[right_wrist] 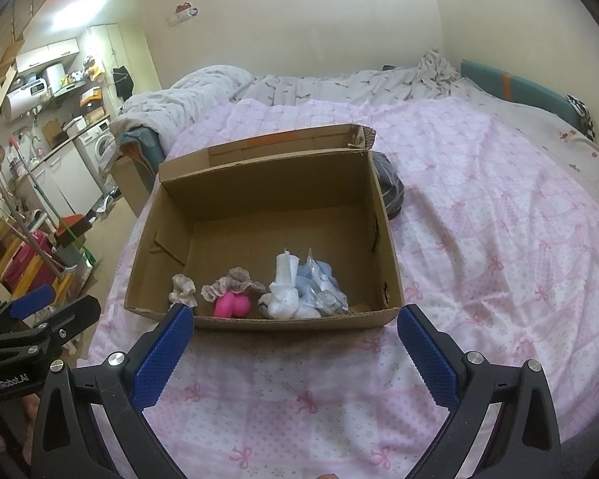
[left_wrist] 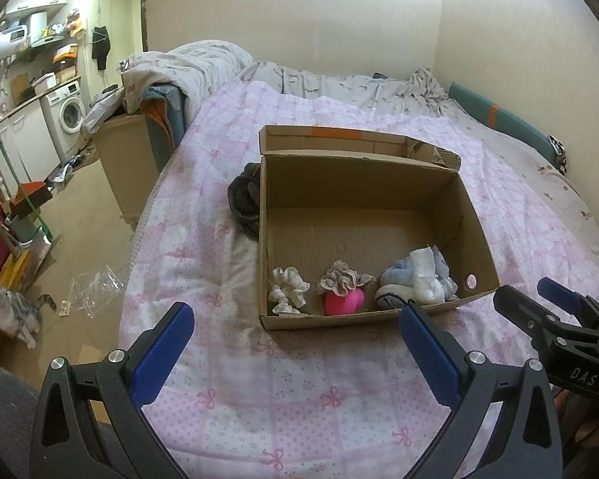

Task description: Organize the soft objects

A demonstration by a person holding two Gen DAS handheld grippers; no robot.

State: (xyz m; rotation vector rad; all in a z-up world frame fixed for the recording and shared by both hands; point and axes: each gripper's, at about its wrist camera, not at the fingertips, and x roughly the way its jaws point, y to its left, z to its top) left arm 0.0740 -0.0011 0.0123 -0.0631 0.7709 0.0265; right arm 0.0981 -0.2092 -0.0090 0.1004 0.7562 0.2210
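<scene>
So both grippers are hovering over the pink bow-print quilt, right in front of the cardboard box, and neither one is holding anything. The left gripper is sitting with its blue pads spread wide, nothing between them. Same deal with the right gripper: jaws wide apart, empty, with the box's near wall just beyond its tips.

All the soft stuff is lining up along the near wall of the box. In the left wrist view, going from 9 o'clock to 3 o'clock: a white scrunchie, then a pink soft item with a frilly beige scrunchie on top, then a bundle of light blue and white soft things in the near right corner. The far half of the box floor is showing bare cardboard.

A dark bundle of cloth is lying on the quilt outside the box, touching its left wall at about 10 o'clock. A grey cat is sitting on the floor at far left.
</scene>
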